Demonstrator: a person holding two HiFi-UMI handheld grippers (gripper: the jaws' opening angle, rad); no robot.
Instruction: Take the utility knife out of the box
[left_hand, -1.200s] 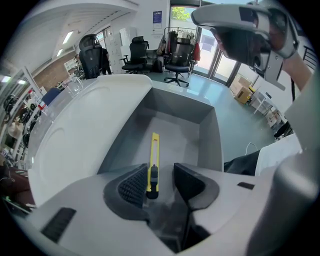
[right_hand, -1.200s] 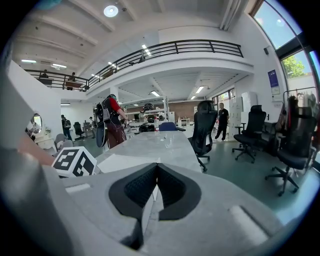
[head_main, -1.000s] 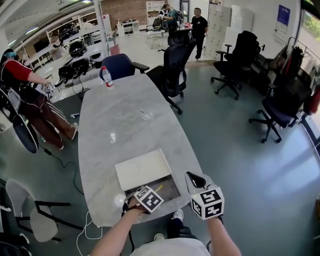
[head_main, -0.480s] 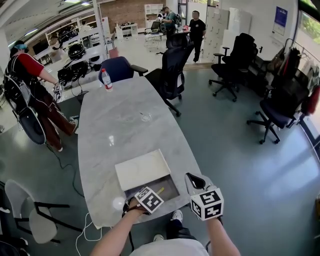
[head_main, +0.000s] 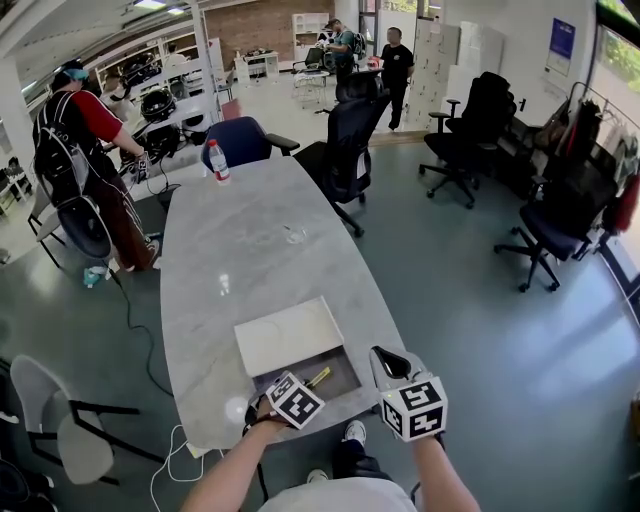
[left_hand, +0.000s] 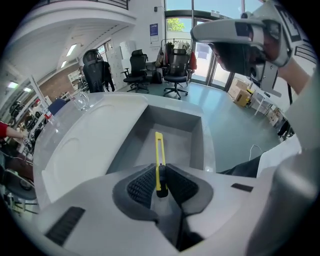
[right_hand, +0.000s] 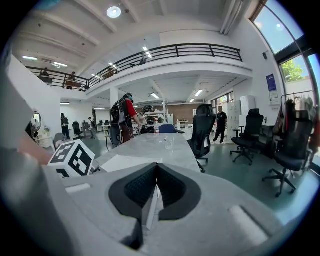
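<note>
The left gripper (head_main: 306, 388) was held over the open box (head_main: 346, 376) near the table's (head_main: 230, 260) near edge, pointing steeply down. In the left gripper view its jaws were seen drawn narrow, with the pads pressed on one end of the yellow knife (left_hand: 159, 150). The knife was gripped on edge between the ribbed pads and reached forward from them over the grey inside of the box (left_hand: 196, 145). Whether its far end touched the floor of the box could not be told. In the head view only a short yellow length of the knife (head_main: 319, 377) was seen past the marker cube, inside the box's outline.

The white lid (head_main: 288, 335) was laid flat on the table, touching the far side of the box.

The right gripper (head_main: 388, 360) was held just beside the box, on its right, at the table's edge and nearly level. In the right gripper view its jaws (right_hand: 156, 182) were seen brought together with nothing between them.

Farther along the table a glass (head_main: 293, 233) and a bottle (head_main: 217, 160) were set, well apart from the box.
</note>
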